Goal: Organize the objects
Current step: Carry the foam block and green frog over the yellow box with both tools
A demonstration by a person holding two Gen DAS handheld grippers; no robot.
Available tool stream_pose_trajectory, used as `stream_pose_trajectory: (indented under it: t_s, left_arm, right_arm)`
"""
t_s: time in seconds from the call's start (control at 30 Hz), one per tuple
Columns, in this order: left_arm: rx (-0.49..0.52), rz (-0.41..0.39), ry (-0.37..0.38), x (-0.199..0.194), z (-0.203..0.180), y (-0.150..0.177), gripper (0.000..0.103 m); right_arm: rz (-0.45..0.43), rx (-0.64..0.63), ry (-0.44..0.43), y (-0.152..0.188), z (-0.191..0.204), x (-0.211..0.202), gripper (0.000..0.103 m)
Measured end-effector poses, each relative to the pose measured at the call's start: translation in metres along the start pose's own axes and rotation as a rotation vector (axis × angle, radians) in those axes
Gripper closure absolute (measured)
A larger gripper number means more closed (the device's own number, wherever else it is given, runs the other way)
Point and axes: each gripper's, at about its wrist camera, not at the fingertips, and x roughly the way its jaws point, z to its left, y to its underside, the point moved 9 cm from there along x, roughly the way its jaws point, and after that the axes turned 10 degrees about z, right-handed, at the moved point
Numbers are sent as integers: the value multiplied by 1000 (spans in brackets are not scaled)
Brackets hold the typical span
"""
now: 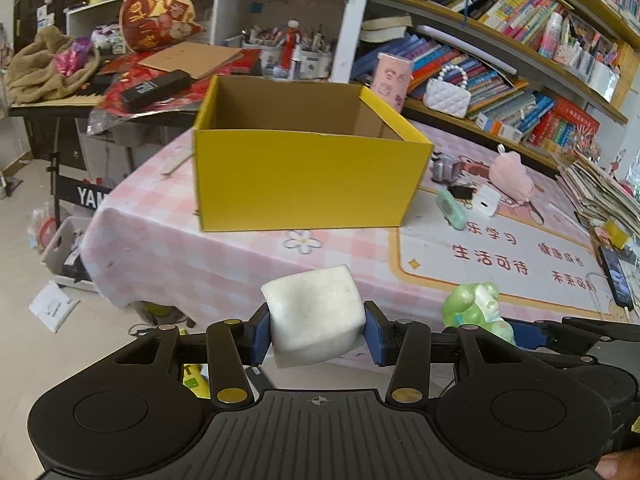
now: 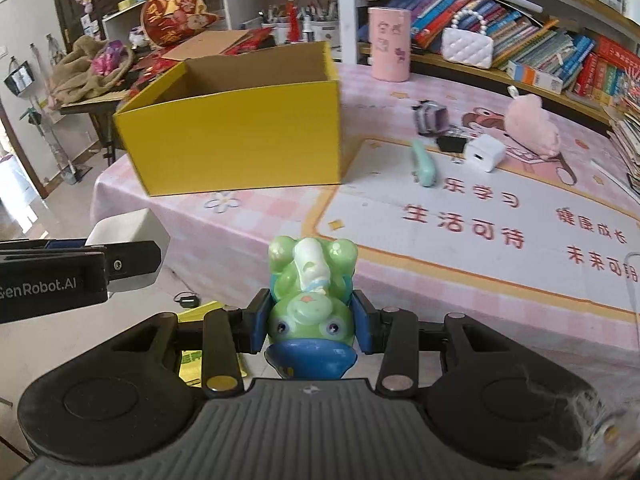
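Note:
My left gripper (image 1: 318,330) is shut on a white squishy cube (image 1: 316,314), held in the air before the table's near edge; the cube also shows in the right wrist view (image 2: 128,236). My right gripper (image 2: 310,328) is shut on a green and blue figurine (image 2: 310,304), held upside down beside the left gripper; the figurine also shows in the left wrist view (image 1: 478,312). An open, empty-looking yellow cardboard box (image 1: 304,184) (image 2: 240,144) stands on the pink checked tablecloth (image 1: 224,256) ahead of both grippers.
Right of the box lie a mint green gadget (image 2: 424,166), a white charger (image 2: 484,152), a black clip (image 2: 452,142), a small purple toy (image 2: 430,118) and a pink plush (image 2: 532,126). A pink cylinder (image 2: 390,44) stands behind. Bookshelves (image 1: 500,60) line the far side.

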Motion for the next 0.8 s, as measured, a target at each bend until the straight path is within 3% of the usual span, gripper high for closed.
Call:
stream_pose_trajectory:
  t_s: [0.53, 0.8]
  left_arm:
    - [-65, -57, -23, -23, 37, 6, 58]
    - [-35, -118, -57, -29, 40, -21, 58]
  right_arm:
    - [-14, -83, -14, -2, 44, -4, 64]
    - [-28, -82, -11, -17, 41, 2, 64]
